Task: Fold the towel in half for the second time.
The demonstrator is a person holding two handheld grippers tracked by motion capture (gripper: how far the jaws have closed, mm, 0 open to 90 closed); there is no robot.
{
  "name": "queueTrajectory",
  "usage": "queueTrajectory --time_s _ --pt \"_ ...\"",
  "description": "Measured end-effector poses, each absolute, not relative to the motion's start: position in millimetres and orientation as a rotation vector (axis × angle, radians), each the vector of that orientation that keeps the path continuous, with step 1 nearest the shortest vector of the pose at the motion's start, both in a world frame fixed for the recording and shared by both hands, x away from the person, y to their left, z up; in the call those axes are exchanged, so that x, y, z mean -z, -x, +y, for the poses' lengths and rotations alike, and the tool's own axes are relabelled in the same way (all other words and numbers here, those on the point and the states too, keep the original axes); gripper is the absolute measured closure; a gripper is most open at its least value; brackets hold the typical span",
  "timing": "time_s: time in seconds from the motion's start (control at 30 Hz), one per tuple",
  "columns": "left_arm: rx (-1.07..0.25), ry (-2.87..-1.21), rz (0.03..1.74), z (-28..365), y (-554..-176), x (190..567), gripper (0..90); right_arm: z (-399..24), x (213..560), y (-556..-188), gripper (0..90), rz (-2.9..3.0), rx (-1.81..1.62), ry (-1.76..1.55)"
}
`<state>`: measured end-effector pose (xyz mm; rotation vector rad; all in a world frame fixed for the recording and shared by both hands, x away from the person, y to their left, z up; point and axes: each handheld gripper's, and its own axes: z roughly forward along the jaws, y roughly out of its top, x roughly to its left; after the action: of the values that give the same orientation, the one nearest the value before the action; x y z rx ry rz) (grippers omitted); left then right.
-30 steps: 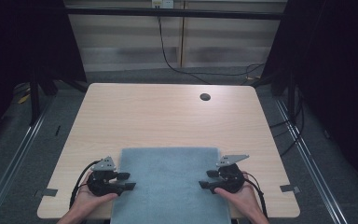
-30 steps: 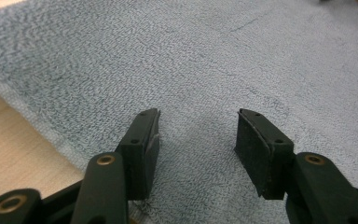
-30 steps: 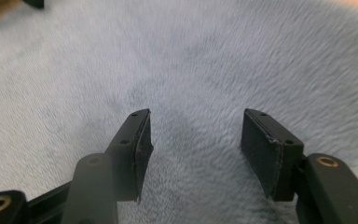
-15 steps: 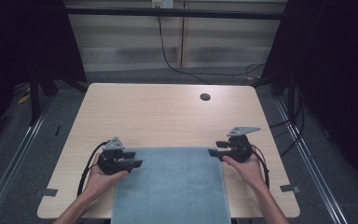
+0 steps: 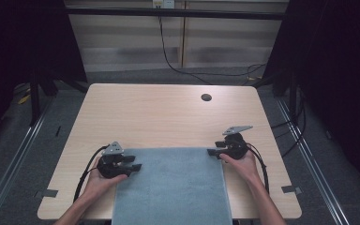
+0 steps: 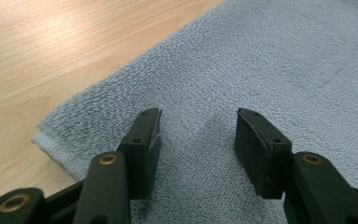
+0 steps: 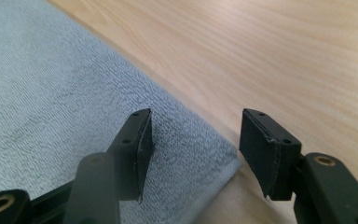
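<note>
- Since the earlier frame, both hands have moved farther up the bench; the towel's (image 5: 171, 185) far edge now lies nearer mid-bench, and the cloth still hangs over the near edge.
- Left hand-held gripper (image 5: 133, 167): jaws parted, nothing held; in the left gripper view (image 6: 198, 135) both jaws sit over the towel (image 6: 261, 70), just inside its far-left corner.
- Right hand-held gripper (image 5: 212, 152): jaws parted, nothing held; in the right gripper view (image 7: 193, 140) they straddle the towel's (image 7: 51, 93) far-right corner, one jaw over cloth, the other over bare wood.
- Bench (image 5: 159, 117): pale wood grain, rounded corners, a dark round hole (image 5: 206, 97) near the far right.
- Surroundings: grey floor, dark curtains either side, a black cable (image 5: 168, 56) hanging at the back wall.
- A cable (image 5: 86, 171) loops from the left hand-held gripper.
</note>
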<state>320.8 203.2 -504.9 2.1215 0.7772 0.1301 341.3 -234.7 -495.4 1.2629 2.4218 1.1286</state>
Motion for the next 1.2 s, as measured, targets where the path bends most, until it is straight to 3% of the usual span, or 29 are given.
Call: queueTrajectory --time_s 0.2,0.3,0.33,0.4,0.43,0.53,0.67,0.87,1.2 --pt "-0.137 -2.136 0.785 201 -321 503 49.3 -232 502 -342 46.7 2.430 -1.093 -1.249" --pt "-0.105 -2.098 0.819 205 -329 490 49.1 -230 502 -340 54.9 2.429 -1.074 -1.248" --pt "-0.106 -2.091 0.823 208 -331 486 48.6 -230 501 -339 61.7 2.436 -1.080 -1.241" --pt "-0.129 -2.067 0.826 212 -333 481 48.6 -230 502 -339 64.5 2.450 -1.091 -1.224" --pt "-0.153 -2.068 0.846 221 -340 475 48.2 -228 501 -339 71.2 2.465 -1.091 -1.208" --pt "-0.183 -2.048 0.880 233 -353 476 48.0 -228 502 -338 75.2 2.469 -1.100 -1.216" --pt "-0.191 -2.045 0.946 239 -371 485 41.2 -227 502 -338 78.8 2.470 -1.105 -1.223" --pt "-0.144 -2.081 0.895 233 -374 496 38.4 -228 502 -338 79.4 2.462 -1.118 -1.236" --pt "-0.106 -2.161 0.795 223 -367 504 60.1 -228 503 -338 80.2 2.459 -1.132 -1.252"
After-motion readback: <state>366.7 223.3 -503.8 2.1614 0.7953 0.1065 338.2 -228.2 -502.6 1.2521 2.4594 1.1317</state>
